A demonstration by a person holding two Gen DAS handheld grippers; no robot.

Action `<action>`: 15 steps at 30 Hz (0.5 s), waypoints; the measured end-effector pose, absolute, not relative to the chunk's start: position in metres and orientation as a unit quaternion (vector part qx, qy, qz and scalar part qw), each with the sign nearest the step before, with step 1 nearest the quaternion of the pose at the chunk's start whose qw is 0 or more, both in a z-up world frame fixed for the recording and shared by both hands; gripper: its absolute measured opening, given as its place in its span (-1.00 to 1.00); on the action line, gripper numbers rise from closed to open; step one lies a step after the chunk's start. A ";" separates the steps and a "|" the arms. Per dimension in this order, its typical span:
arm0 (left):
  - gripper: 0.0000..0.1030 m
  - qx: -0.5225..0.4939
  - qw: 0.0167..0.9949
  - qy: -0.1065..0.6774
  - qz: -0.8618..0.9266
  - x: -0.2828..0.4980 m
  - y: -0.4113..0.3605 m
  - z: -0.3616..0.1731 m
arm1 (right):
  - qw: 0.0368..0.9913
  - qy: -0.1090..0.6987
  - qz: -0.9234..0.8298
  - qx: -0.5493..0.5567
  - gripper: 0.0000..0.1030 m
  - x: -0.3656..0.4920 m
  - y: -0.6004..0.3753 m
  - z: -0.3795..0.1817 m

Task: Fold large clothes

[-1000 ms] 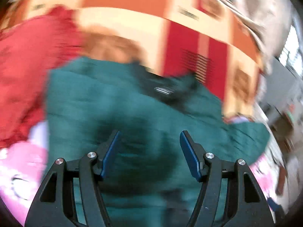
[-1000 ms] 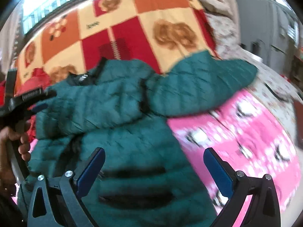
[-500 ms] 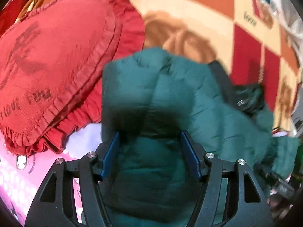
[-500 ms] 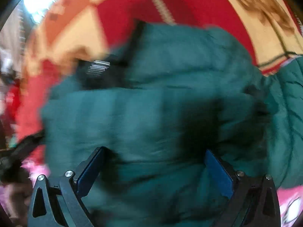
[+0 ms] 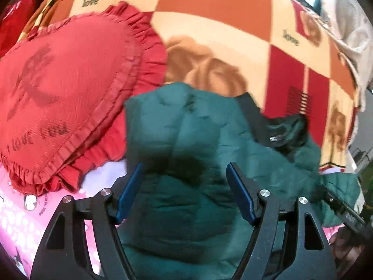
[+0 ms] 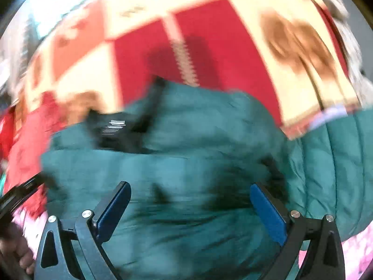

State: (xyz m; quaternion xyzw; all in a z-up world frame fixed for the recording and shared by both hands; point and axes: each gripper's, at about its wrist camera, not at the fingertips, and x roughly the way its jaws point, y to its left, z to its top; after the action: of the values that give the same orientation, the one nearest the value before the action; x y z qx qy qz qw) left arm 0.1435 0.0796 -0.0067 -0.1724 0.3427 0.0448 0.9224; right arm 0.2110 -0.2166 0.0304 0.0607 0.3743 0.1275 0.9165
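Green quilted jacket (image 5: 186, 140) spread on the bed, taken here as the landmark for all else. Lies partly on a checked blanket (image 5: 221, 30) in orange, cream and red with brown motifs and the word "love", and partly on a pink patterned sheet (image 5: 16, 221) at its near side. Black collar (image 5: 277, 128) with a small white label near the far right of the jacket in the left wrist view, turned toward the blanket. Red heart-shaped frilled cushion (image 5: 63, 88) just left of the jacket, its ruffle touching or overlapping the jacket's left edge. Left gripper (image 5: 184, 186) poised over the jacket's puffed middle, jaws opening, blue pads (image 5: 129, 191) set apart with green fabric between them but not pressed by either; cannot tell whether the tips brush the cloth. Right gripper (image 6: 190, 206) over the jacket (image 6: 174, 163) too, seen through heavy blur, jaws spread wide, blue pads (image 6: 268, 212) well apart, only loose quilting between and nothing pinched. One sleeve (image 6: 333, 158) reaching off to the right of the jacket body toward the pink sheet (image 6: 354, 252). Collar (image 6: 116, 128) up and left of the right gripper, smeared by motion. Blanket (image 6: 209, 35) beyond the jacket. Black frame of the other gripper at the left rim of the right wrist view, with part of a hand (image 6: 16, 249) gripping it beside the jacket's left edge.
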 end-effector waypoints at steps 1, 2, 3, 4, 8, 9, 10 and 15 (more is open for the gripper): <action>0.43 -0.171 0.918 0.355 0.040 0.145 0.076 -0.010 | 0.912 0.381 0.148 0.041 0.98 0.205 -0.202 0.035; 0.43 -0.160 0.910 0.380 0.039 0.149 0.070 -0.019 | 0.904 0.400 0.152 0.018 0.98 0.201 -0.187 0.034; 0.43 -0.148 0.905 0.397 0.044 0.151 0.068 -0.026 | 0.895 0.421 0.146 0.001 0.98 0.200 -0.180 0.028; 0.43 -0.127 0.898 0.419 0.053 0.158 0.064 -0.036 | 0.887 0.440 0.138 -0.011 0.98 0.200 -0.175 0.020; 0.55 -0.079 0.895 0.436 0.059 0.167 0.053 -0.052 | 0.855 0.505 0.120 -0.013 1.00 0.213 -0.167 -0.033; 0.57 -0.079 0.893 0.440 0.058 0.169 0.052 -0.054 | 0.855 0.502 0.127 -0.006 1.00 0.214 -0.169 -0.036; 0.61 -0.080 0.892 0.440 0.059 0.169 0.052 -0.055 | 0.856 0.498 0.135 -0.002 1.00 0.215 -0.171 -0.038; 0.65 -0.093 0.894 0.436 0.052 0.167 0.055 -0.048 | 0.858 0.493 0.143 -0.008 1.00 0.211 -0.184 -0.030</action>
State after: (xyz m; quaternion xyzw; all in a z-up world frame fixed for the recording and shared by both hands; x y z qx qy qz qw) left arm 0.1674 0.0549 -0.0476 -0.0929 0.4358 0.0519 0.8937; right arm 0.2109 -0.1836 -0.0296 -0.0080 0.4929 0.1431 0.8582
